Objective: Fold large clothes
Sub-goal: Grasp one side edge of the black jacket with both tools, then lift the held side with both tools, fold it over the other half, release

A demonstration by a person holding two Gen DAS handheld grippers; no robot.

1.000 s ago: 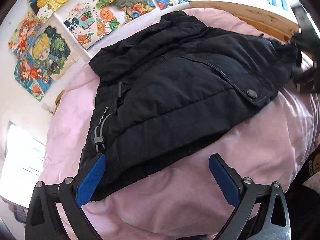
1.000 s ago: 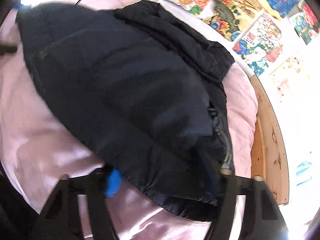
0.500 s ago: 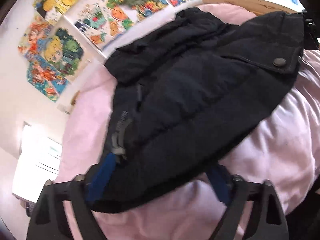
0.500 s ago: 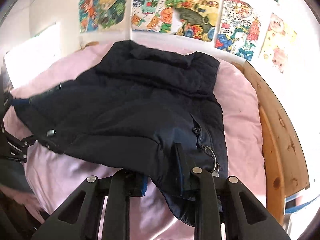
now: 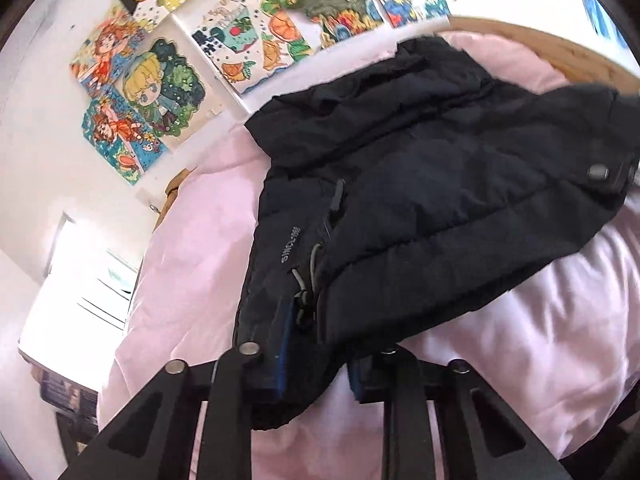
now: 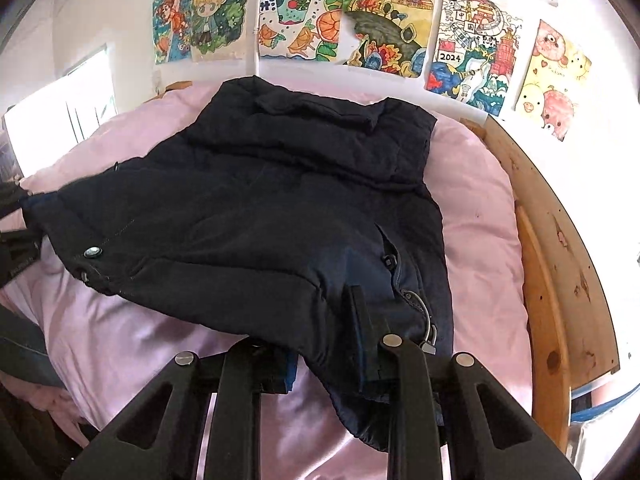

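Jacket (image 5: 420, 200), black and puffy, lies on the pink bedding (image 5: 540, 340). Left gripper (image 5: 316, 364) has just closed, pinching its hem at 6 o'clock. Right gripper (image 6: 328, 344) likewise clamps the hem.

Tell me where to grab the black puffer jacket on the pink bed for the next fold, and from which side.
Grip the black puffer jacket by its near hem corners, coming in from the bed's near edge. The hem there overhangs the pink duvet as a loose, thick edge. Both tongs do so already: the left tongs have just closed on one corner, the right tongs on the other.
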